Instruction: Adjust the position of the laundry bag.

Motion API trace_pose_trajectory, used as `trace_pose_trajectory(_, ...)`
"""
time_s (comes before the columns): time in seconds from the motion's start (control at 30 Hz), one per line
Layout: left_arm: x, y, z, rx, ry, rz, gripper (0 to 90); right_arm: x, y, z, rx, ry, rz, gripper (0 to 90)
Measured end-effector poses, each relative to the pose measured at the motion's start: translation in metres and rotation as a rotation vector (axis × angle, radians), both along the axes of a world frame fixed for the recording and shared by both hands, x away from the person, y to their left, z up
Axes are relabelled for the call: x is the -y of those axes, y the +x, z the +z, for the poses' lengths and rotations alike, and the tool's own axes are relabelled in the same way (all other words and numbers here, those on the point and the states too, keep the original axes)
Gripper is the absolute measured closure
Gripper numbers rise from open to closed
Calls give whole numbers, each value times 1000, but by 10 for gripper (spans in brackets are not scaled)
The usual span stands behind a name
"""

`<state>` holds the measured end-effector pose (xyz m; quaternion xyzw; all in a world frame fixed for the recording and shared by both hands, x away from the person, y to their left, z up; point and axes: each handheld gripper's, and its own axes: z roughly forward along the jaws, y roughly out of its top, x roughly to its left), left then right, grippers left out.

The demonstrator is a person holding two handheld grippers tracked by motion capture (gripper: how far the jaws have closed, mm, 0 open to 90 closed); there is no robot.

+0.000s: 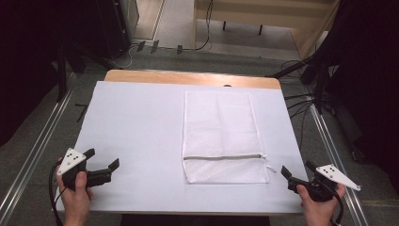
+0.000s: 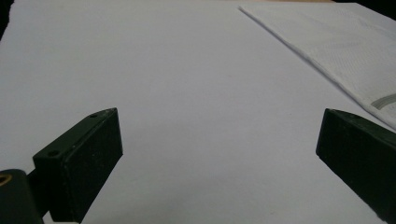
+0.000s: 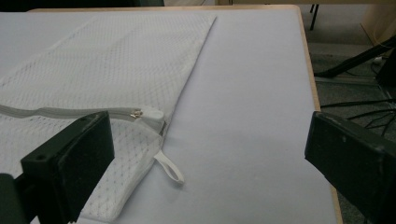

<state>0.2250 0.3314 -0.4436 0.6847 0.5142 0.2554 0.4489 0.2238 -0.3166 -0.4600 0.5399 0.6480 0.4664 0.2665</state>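
1. The mesh bag (image 1: 221, 136) lies flat on the table (image 1: 136, 136), right of centre, zip (image 3: 56, 112) closed.
2. Both the left gripper (image 1: 101, 165) and the right gripper (image 1: 295, 173) are held with jaws spread, empty.
3. The bag is judged light and limp (likely to sag); the loop (image 3: 170, 170) or a corner is suggested as a hold.

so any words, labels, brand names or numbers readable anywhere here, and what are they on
None can be read.
mesh laundry bag: plain white, with no printed text or tag lettering in the high view or the right gripper view.
left gripper and right gripper: the grey plates on top carry small dark dots, not letters or numbers.
table cover: blank.
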Motion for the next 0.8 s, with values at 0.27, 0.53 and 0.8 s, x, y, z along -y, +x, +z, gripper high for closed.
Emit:
trace_pose_trajectory(0.27,14,2,3,0,-20,-64,6,3,-3,-1,-3,5,-3,51)
trace_pose_trajectory(0.53,44,9,5,-47,16,-111,10,3,-3,-2,3,24,-20,124)
trace_pose_trajectory(0.8,93,27,9,-68,25,-149,142,3,-6,-2,4,38,-9,132)
